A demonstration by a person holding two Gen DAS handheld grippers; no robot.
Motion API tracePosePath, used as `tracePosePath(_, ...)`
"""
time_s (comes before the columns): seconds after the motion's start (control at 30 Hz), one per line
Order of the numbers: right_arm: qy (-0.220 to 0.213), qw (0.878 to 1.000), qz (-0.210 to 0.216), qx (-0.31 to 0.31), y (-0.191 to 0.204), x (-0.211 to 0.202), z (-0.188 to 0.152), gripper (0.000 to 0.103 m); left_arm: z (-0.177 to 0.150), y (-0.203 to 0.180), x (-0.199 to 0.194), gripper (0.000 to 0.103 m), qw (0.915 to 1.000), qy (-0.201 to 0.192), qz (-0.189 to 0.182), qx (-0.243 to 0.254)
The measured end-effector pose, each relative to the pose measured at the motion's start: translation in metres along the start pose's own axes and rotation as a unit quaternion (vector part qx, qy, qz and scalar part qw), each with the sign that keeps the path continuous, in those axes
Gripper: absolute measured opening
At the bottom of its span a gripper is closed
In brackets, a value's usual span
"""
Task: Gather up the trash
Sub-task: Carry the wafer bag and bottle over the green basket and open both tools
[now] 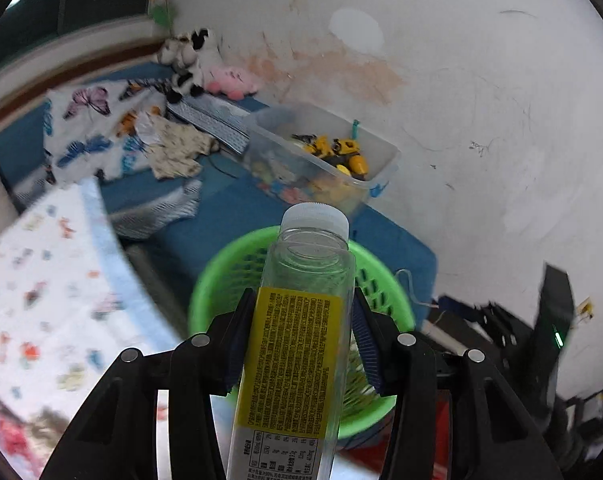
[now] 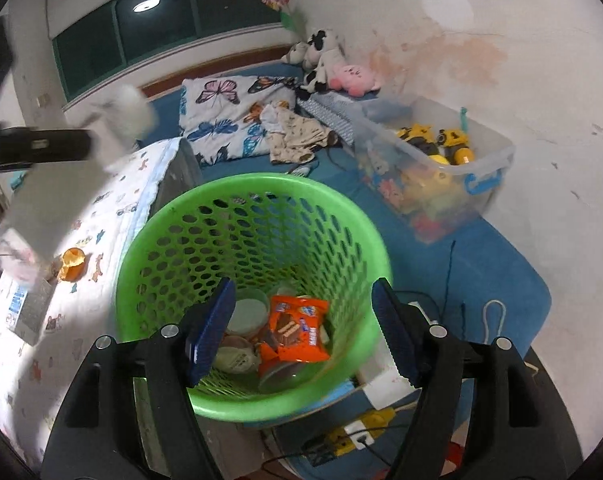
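Observation:
My left gripper [image 1: 301, 312] is shut on a clear empty plastic bottle [image 1: 297, 320] with a white cap and a yellow label, held over the green mesh basket [image 1: 221, 276]. My right gripper [image 2: 303, 304] is open and empty, just above the same green basket [image 2: 161, 248]. Inside the basket lie an orange snack wrapper [image 2: 297, 328], a round plastic lid [image 2: 247, 316] and other clear containers. In the right wrist view the left gripper appears blurred at the far left with the bottle [image 2: 61, 184].
An orange peel [image 2: 71, 264] and a small box [image 2: 29, 312] lie on the printed quilt [image 2: 113, 208] at left. A clear toy bin [image 2: 433, 160], a butterfly pillow [image 2: 229, 116], clothes and plush toys sit on the blue bed. Power strips and cables [image 2: 353, 436] lie below.

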State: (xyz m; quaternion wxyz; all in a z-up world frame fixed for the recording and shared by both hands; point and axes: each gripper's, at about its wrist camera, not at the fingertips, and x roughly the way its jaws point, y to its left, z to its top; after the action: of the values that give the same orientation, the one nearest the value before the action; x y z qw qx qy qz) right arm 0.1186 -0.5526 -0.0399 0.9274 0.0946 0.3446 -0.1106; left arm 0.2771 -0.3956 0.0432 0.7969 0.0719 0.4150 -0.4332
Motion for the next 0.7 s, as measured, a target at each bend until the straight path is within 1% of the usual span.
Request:
tracePosePath(0.07,-0.005,1.0,-0.001,0.006,-0.006,-0.006,-0.004,0.071,0.003,-0.005,0.021,0.046,0.9999,0.009,-0.005,-0.006)
tracePosePath(0.13,-0.007,1.0,0.003,0.016,-0.013,-0.01,-0.009,0.071,0.004,-0.009,0.043,0.046,0.9998,0.005,-0.008,-0.015)
tracePosePath(0.2,-0.008,1.0,0.0,0.02,-0.017,-0.012,-0.013,0.071,0.003,-0.009,0.06,0.046,0.9996,0.013,-0.004,-0.025)
tracePosePath(0.23,-0.009,1.0,-0.002,0.022,-0.02,-0.014,-0.016,0.071,0.002,-0.008,0.072,0.046,0.9991,0.021,-0.01,-0.035)
tracePosePath(0.3,-0.007,1.0,-0.003,0.026,-0.023,-0.015,-0.019,0.071,-0.001,-0.008,0.091,0.046,0.9982,0.035,-0.009,-0.048)
tracePosePath(0.37,-0.006,1.0,-0.005,0.029,-0.026,-0.016,-0.023,0.071,-0.005,-0.01,0.105,0.046,0.9975,0.044,-0.013,-0.054)
tracePosePath(0.4,-0.005,0.999,-0.006,0.032,-0.028,-0.016,-0.025,0.071,-0.006,-0.011,0.112,0.046,0.9972,0.049,-0.008,-0.056)
tracePosePath(0.47,-0.005,0.999,-0.004,0.039,-0.031,-0.017,-0.027,0.071,-0.01,-0.01,0.122,0.046,0.9957,0.058,-0.014,-0.07)
tracePosePath(0.53,-0.004,0.999,-0.004,0.043,-0.032,-0.018,-0.031,0.071,-0.014,-0.01,0.132,0.046,0.9943,0.068,-0.01,-0.082)
tracePosePath(0.63,-0.002,0.999,-0.003,0.047,-0.033,-0.018,-0.035,0.071,-0.017,-0.01,0.14,0.047,0.9937,0.067,-0.006,-0.09)
tracePosePath(0.67,-0.001,0.999,-0.001,0.048,-0.032,-0.019,-0.037,0.071,-0.019,-0.008,0.144,0.051,0.9925,0.075,-0.01,-0.096)
tracePosePath(0.7,-0.001,0.999,0.0,0.048,-0.032,-0.02,-0.039,0.071,-0.022,-0.008,0.145,0.053,0.9916,0.081,-0.014,-0.1)
